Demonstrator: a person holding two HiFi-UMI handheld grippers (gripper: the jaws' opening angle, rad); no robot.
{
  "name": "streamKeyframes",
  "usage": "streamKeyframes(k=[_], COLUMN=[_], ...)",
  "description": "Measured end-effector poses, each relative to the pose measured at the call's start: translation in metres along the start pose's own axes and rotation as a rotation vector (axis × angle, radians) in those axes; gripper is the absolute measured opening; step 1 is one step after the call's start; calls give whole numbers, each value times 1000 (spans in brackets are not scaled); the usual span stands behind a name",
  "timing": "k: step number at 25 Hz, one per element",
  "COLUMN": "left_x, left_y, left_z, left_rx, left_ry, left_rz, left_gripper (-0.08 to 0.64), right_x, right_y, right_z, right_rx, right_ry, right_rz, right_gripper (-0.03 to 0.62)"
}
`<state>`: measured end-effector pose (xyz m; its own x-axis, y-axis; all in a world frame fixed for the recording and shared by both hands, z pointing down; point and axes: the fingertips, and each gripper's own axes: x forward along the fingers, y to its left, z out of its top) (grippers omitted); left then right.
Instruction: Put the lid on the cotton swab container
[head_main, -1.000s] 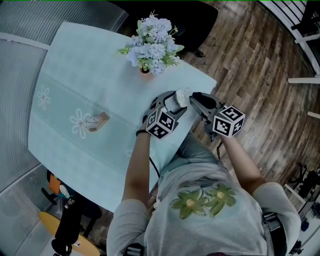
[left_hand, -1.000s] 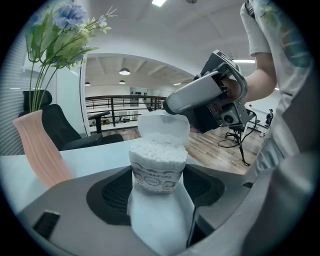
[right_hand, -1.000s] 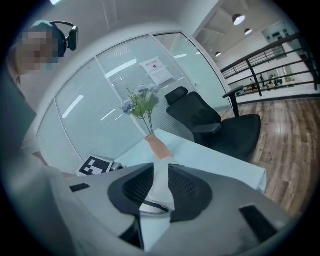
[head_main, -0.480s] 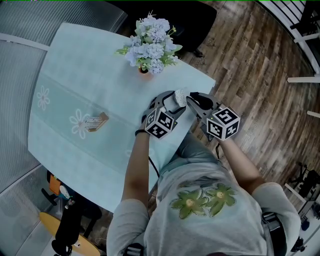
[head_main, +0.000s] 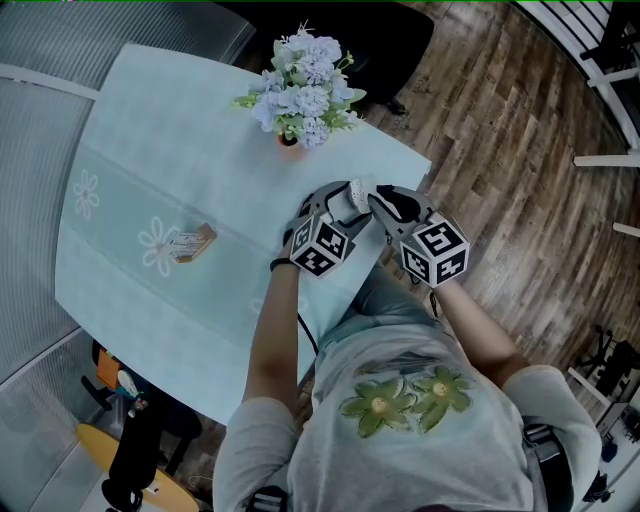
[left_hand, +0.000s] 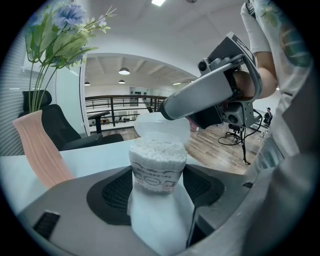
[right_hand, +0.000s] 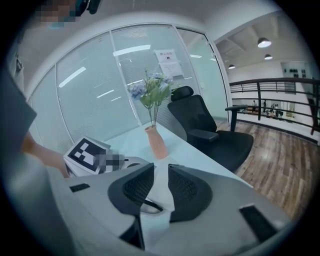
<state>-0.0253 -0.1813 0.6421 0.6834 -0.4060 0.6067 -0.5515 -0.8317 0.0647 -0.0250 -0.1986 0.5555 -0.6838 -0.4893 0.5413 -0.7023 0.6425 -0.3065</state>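
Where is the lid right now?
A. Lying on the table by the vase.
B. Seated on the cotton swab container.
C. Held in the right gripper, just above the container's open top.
C: the lid is in the right gripper over the cotton swab container, whose swabs show uncovered.

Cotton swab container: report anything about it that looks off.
The cotton swab container stands open in the left gripper, swabs exposed. The lid, pinched by the right gripper, sits slightly askew over the top and is not seated. Nothing looks spilled or damaged.
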Motion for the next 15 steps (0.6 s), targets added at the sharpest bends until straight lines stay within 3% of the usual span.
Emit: streamKeyframes(k=[15], left_x=[0], left_y=[0], left_z=[1], left_rx=[-1], left_ry=[3], left_rz=[0], left_gripper=[314], right_x=[5], right_y=[6], right_z=[-3], right_rx=[-94], right_ry=[23], right_rz=[-68], right_gripper=[94])
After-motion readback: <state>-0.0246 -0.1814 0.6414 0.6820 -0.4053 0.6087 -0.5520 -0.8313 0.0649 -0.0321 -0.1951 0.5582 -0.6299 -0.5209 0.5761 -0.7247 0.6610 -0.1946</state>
